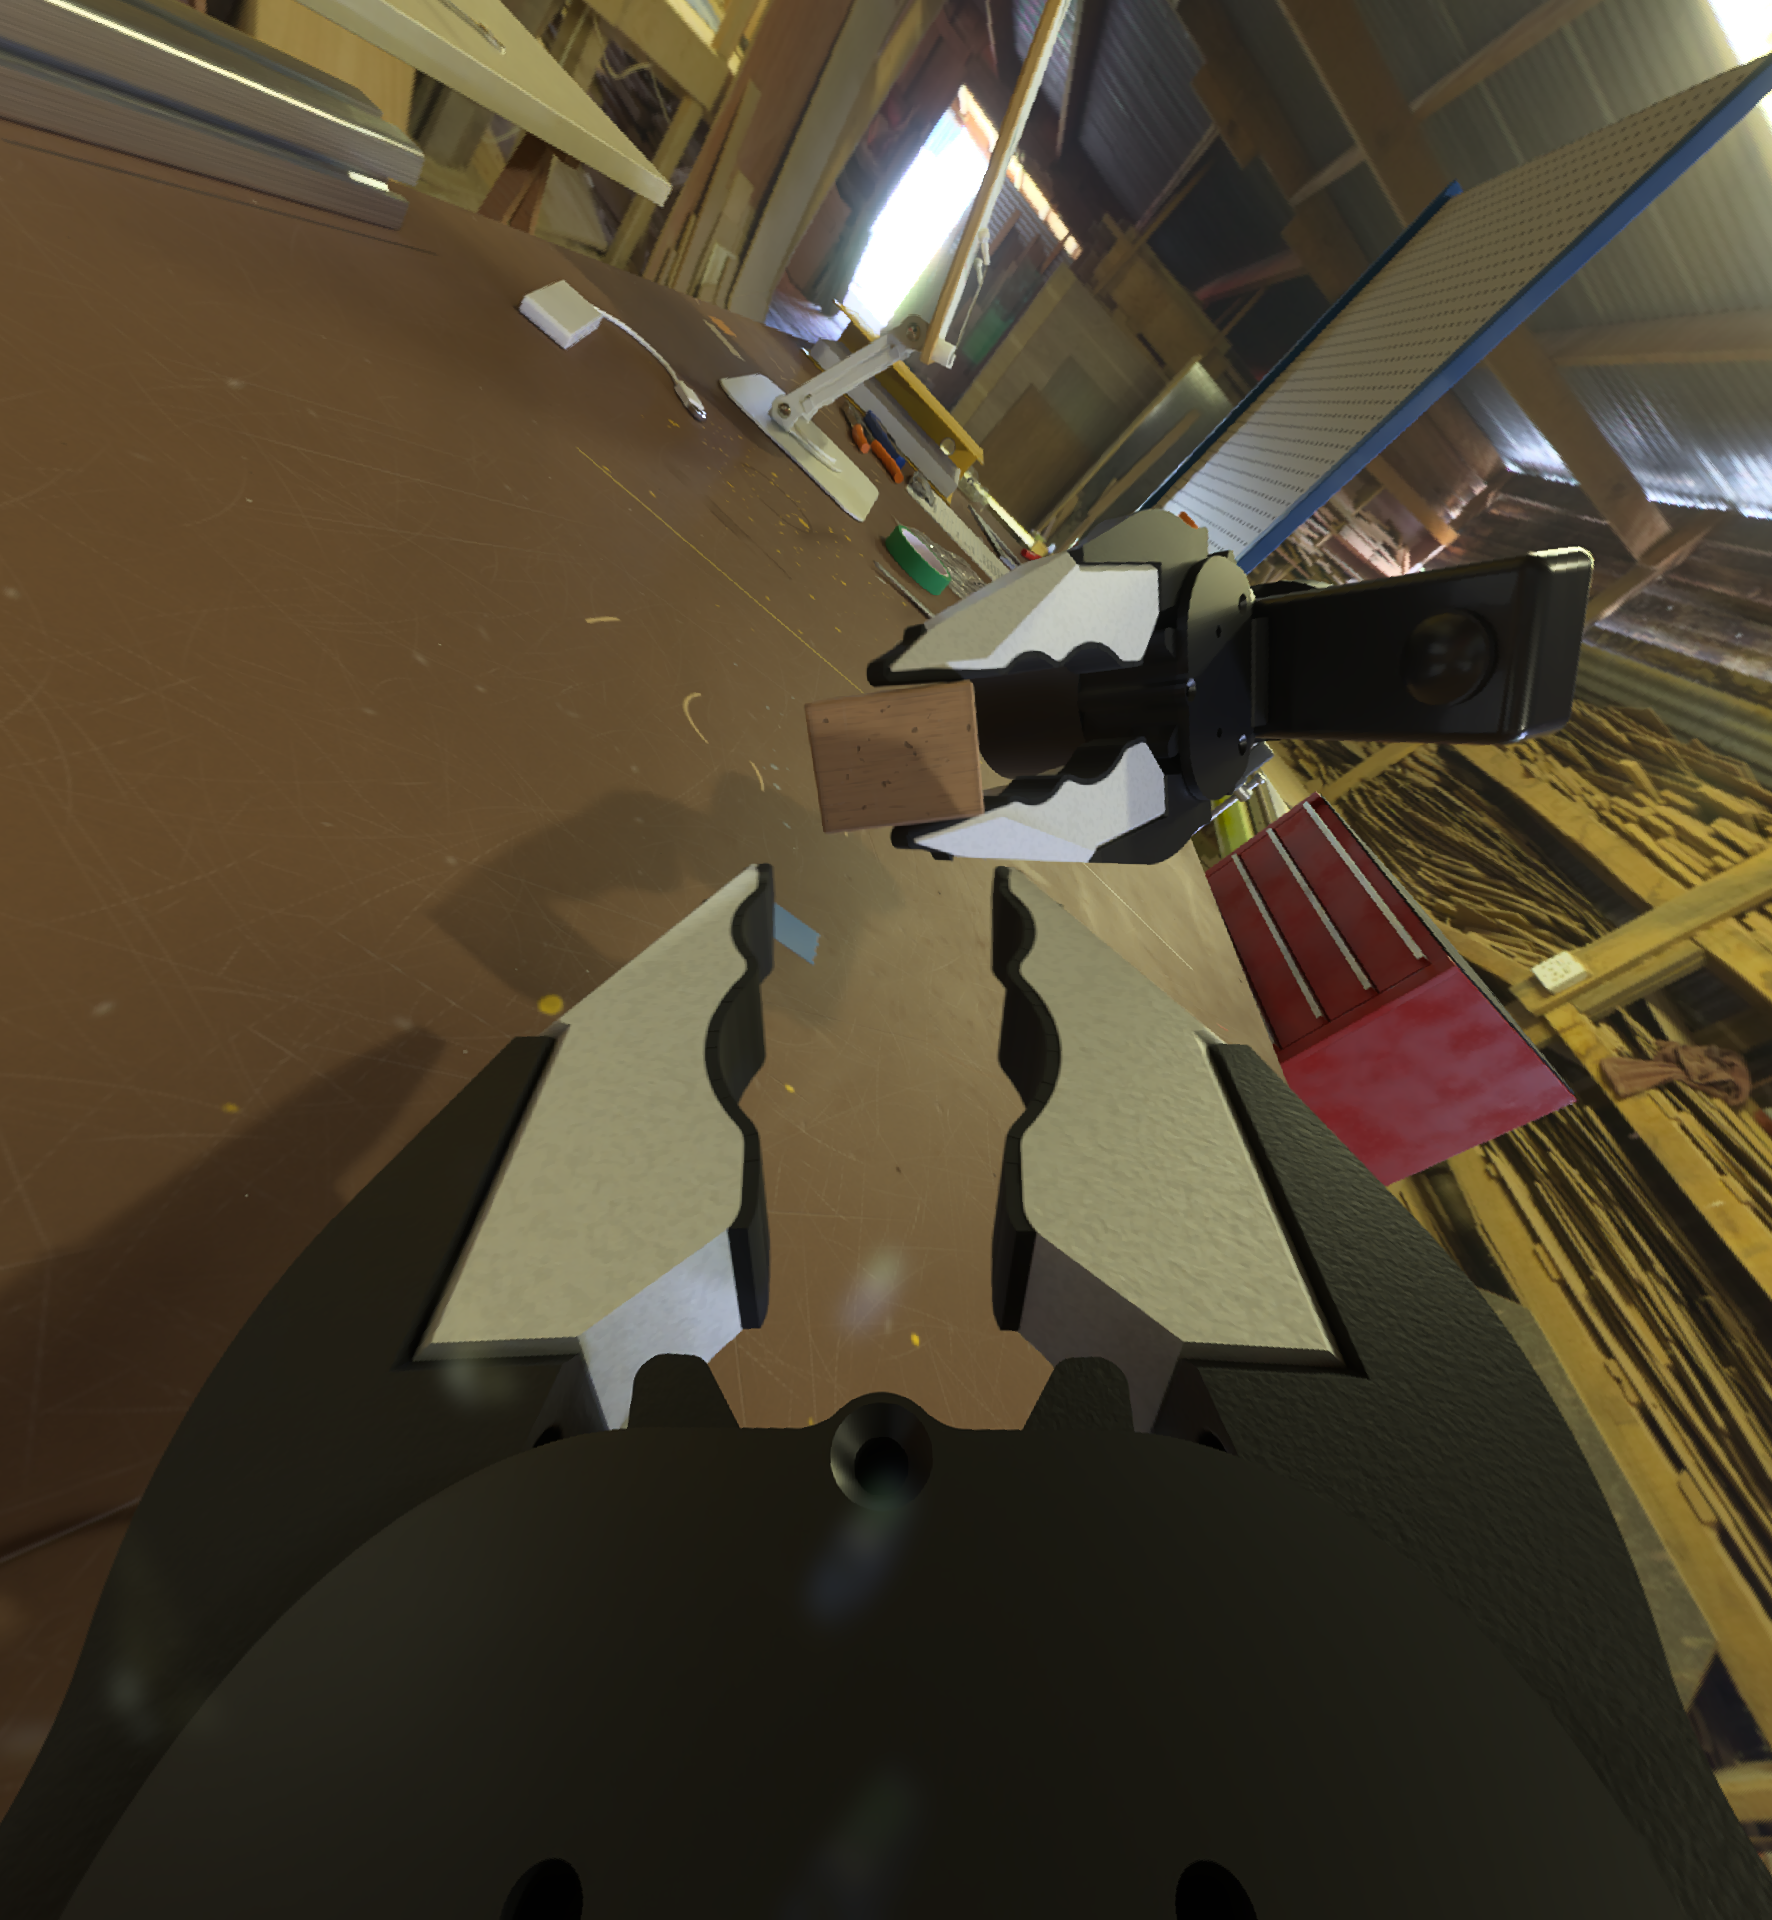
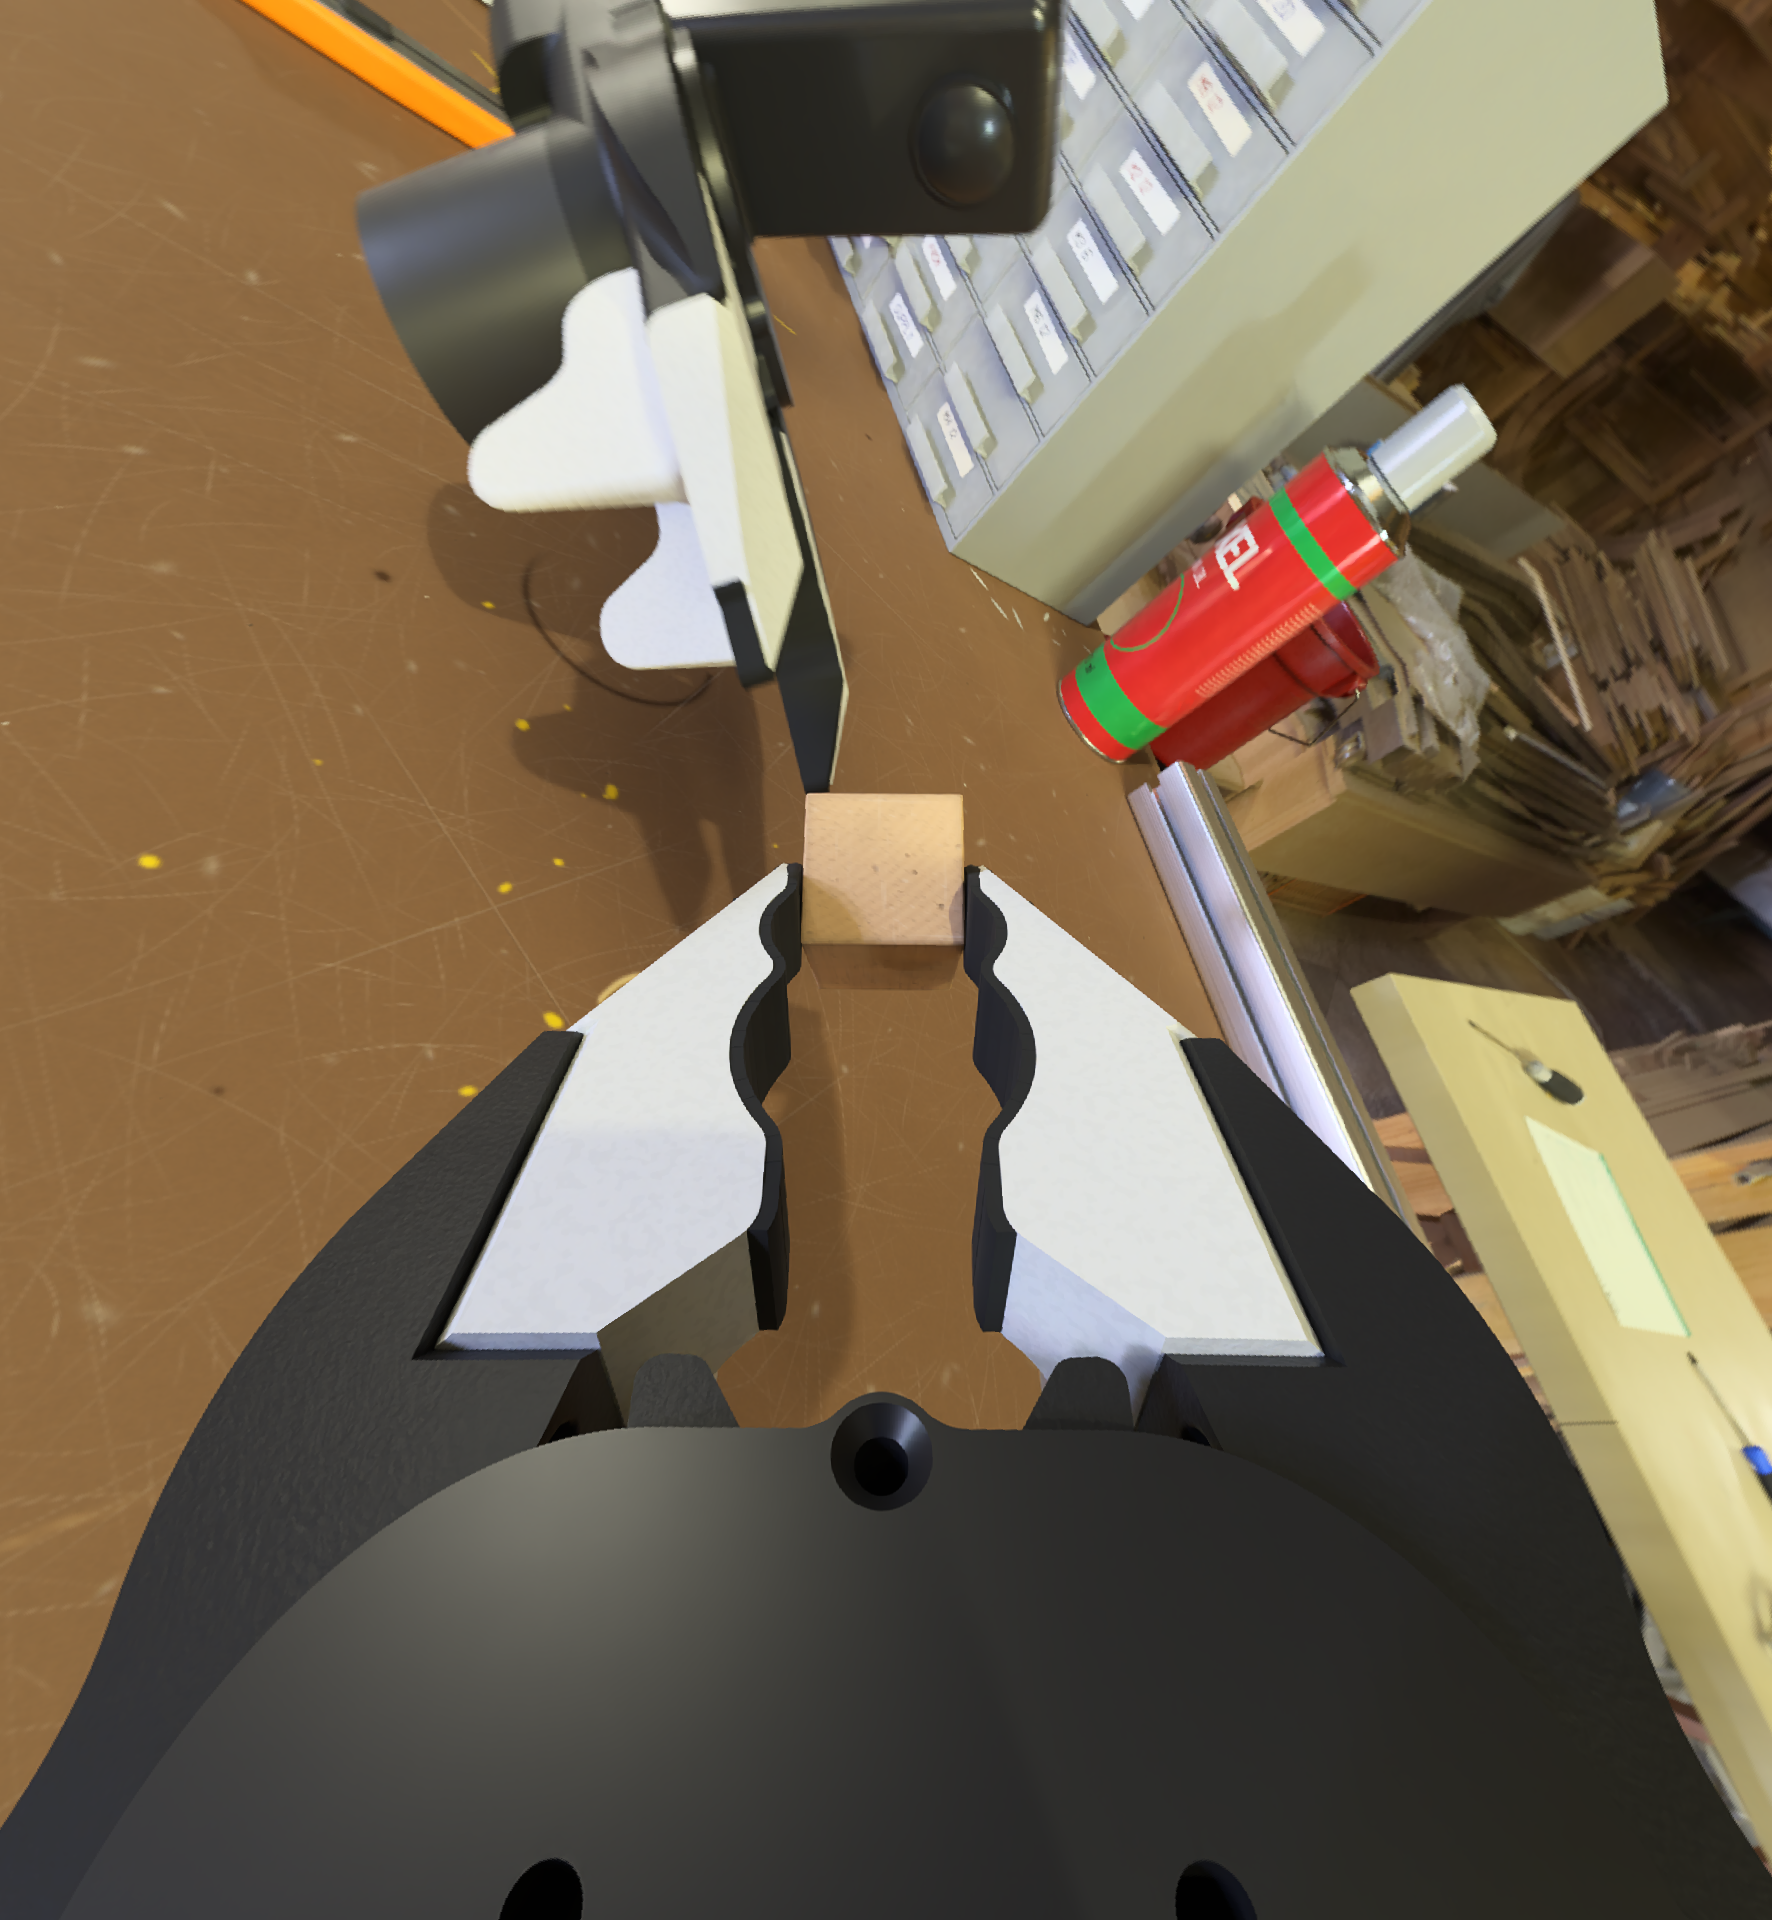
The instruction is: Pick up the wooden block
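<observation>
Taking the wooden block [image 1: 894, 755] as the landmark and going from left to right in the left wrist view: to its left lies the brown workbench [image 1: 238, 727], scratched and dotted with yellow specks, and a dark shadow falls on the bench just below and left of the block. The block itself appears to hang above the surface, apart from its shadow. On its right side it is clamped by the right gripper [image 1: 887, 758], one white finger above it and one below, both touching. Farther right of the block stands a red toolbox [image 1: 1381, 1029]. Below the block, the left gripper [image 1: 882, 904] has its fingers spread with only bare bench between them, near the block but not touching it.

In the right wrist view the block [image 2: 883, 869] sits between the fingertips [image 2: 975, 904] of the right gripper [image 2: 883, 902], held only at the tips. To the right of the block lies a red spray can [image 2: 1246, 613].

I judge the main step done: the block is grasped and seems already lifted. What is left is perhaps only to raise it more and keep it steady, since the grip at the tips is shallow.
</observation>
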Controlling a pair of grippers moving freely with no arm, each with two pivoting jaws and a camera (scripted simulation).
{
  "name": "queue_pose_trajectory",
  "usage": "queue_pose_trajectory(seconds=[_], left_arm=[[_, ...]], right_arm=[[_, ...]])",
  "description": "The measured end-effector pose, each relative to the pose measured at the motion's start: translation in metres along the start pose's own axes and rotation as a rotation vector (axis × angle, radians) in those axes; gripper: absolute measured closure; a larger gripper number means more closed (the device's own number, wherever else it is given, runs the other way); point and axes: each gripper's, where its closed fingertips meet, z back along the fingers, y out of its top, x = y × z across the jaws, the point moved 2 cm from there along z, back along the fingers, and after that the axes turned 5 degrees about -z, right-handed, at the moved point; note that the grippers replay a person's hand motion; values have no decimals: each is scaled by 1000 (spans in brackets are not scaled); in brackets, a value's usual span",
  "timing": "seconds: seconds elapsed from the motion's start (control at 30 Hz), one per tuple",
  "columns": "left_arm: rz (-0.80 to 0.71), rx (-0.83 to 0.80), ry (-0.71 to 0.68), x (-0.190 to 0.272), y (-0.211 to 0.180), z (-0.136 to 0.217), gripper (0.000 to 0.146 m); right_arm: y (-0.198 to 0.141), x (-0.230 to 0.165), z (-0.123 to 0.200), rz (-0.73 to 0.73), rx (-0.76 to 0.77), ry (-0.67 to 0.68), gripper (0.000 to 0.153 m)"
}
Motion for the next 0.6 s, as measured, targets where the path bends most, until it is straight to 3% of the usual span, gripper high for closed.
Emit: queue_pose_trajectory(seconds=[0.1, 0.3, 0.37, 0.6], left_arm=[[-1, -6, -33, 2, -2, -1, 120], [51, -18, -122, 7, -6, -5, 133], [52, -23, -143, 8, -7, -6, 146], [34, 14, -102, 4, 0, 1, 146]], right_arm=[[5, -7, 1, 39, 6, 11, 122], [9, -16, 2, 90, -1, 18, 122], [8, -18, 2, 112, -15, 13, 122], [6, -13, 8, 76, 5, -16, 122]])
